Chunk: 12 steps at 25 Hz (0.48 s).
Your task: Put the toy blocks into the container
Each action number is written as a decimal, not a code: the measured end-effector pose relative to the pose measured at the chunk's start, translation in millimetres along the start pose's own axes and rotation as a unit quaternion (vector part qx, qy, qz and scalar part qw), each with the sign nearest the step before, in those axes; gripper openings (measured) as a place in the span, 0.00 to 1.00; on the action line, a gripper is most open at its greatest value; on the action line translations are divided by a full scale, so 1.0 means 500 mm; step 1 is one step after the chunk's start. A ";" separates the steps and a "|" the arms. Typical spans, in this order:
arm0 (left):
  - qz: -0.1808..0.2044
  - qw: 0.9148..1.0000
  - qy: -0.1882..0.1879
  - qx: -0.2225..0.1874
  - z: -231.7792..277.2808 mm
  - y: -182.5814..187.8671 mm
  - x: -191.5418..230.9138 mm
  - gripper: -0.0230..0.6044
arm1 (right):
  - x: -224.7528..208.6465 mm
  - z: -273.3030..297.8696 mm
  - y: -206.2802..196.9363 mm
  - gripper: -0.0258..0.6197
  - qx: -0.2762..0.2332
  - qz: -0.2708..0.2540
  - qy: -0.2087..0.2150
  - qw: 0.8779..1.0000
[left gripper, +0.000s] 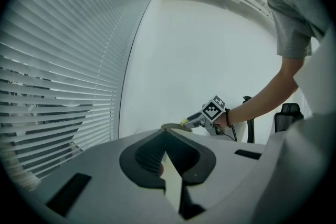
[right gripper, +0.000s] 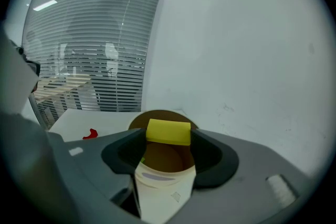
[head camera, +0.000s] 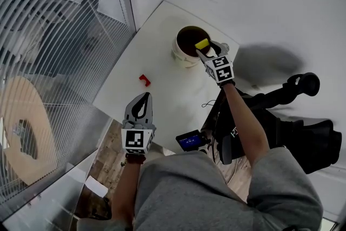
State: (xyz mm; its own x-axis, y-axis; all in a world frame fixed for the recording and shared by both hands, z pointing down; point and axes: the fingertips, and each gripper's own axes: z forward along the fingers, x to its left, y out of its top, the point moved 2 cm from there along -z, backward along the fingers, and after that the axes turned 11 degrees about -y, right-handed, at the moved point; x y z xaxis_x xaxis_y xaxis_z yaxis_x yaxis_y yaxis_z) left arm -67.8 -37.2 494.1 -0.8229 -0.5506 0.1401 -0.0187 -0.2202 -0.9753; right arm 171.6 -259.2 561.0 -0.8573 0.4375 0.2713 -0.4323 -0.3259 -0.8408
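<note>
A cream paper container (head camera: pixel 183 55) with a brown inside stands near the far corner of the white table (head camera: pixel 162 100). My right gripper (head camera: pixel 203 47) is shut on a yellow block (head camera: pixel 202 43) and holds it just over the container's near-right rim. In the right gripper view the yellow block (right gripper: pixel 168 132) sits clamped between the jaws, above the container (right gripper: pixel 163 194). A red block (head camera: pixel 144 80) lies alone on the table, also visible as the red block (right gripper: pixel 90 134). My left gripper (head camera: pixel 145 96) hovers over the table's near edge, shut and holding nothing; its view shows the right gripper (left gripper: pixel 190 122) at the container (left gripper: pixel 173 127).
A glass wall with slatted blinds (head camera: pixel 59 62) runs along the table's left side, and a white wall stands behind it. A black office chair (head camera: pixel 303 127) and a small device with a blue screen (head camera: pixel 189 141) are to the right of the table.
</note>
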 end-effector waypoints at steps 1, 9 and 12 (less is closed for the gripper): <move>0.000 1.000 0.000 0.000 0.001 -0.001 0.001 0.05 | 0.001 0.003 -0.004 0.46 0.003 -0.001 0.001 1.000; 0.000 1.000 -0.001 0.002 0.005 -0.002 0.004 0.05 | 0.005 0.010 -0.016 0.46 0.011 0.001 0.001 1.000; 0.001 1.000 -0.003 0.002 0.004 0.004 0.000 0.05 | 0.004 0.005 -0.021 0.46 0.013 0.001 -0.001 1.000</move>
State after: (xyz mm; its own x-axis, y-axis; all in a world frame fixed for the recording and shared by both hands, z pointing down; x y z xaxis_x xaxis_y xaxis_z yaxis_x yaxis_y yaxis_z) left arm -66.6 -39.2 492.6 -0.8201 -0.5551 0.1390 -0.0153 -0.2215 -0.9750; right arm 173.6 -257.1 571.8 -0.8588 0.4354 0.2702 -0.4378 -0.3493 -0.8284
